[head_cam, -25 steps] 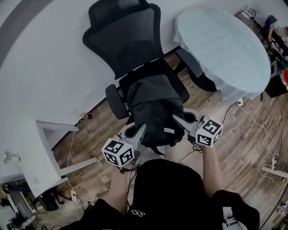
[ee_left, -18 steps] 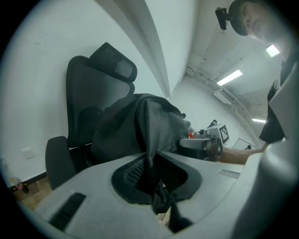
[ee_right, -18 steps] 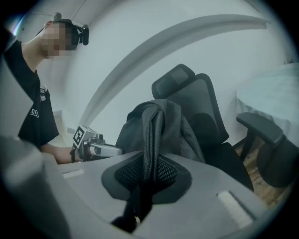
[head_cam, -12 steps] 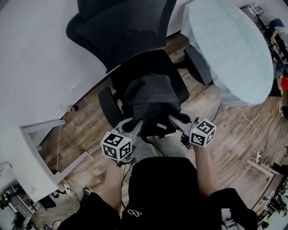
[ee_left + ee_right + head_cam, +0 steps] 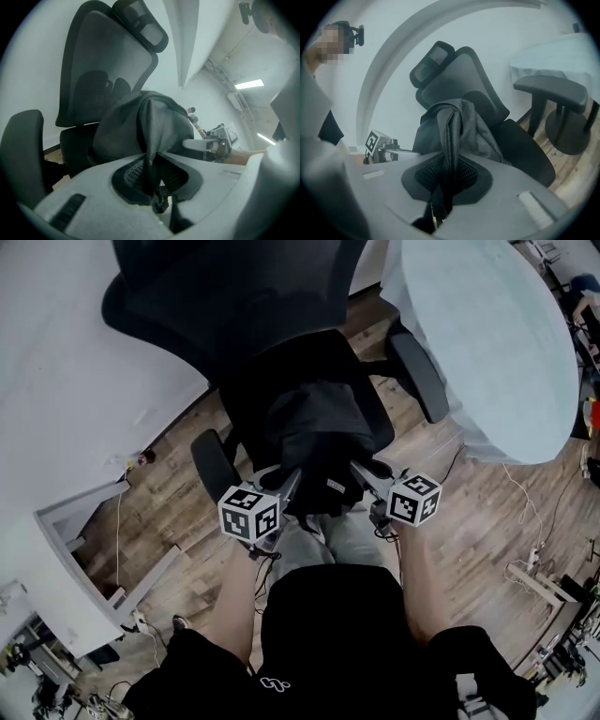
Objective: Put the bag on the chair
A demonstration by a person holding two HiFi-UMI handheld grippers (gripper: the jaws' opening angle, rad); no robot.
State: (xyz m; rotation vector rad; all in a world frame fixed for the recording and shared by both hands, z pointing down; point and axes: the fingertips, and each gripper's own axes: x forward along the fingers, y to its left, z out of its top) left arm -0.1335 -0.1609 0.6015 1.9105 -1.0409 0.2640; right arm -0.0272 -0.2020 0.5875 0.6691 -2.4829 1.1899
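Note:
A dark grey bag point(image 5: 314, 437) hangs over the seat of the black office chair point(image 5: 281, 306), held from both sides. My left gripper point(image 5: 289, 488) is shut on a fold of the bag's fabric point(image 5: 150, 154). My right gripper point(image 5: 362, 474) is shut on its woven strap point(image 5: 451, 145). In the left gripper view the bag point(image 5: 140, 122) bulges in front of the chair's mesh backrest point(image 5: 98, 70). In the right gripper view the bag point(image 5: 464, 126) lies against the backrest point(image 5: 464, 70), above the seat point(image 5: 525, 150). Whether its bottom rests on the seat is hidden.
A round table with a pale cloth point(image 5: 478, 324) stands close on the right, beside the chair's right armrest point(image 5: 419, 376). The left armrest point(image 5: 214, 465) is near my left gripper. A white frame point(image 5: 66, 549) stands at the left; cables point(image 5: 525, 512) trail over the wooden floor.
Both grippers have carried the bag forward toward the chair, so it now hangs over the seat. The chair has come nearer in the head view.

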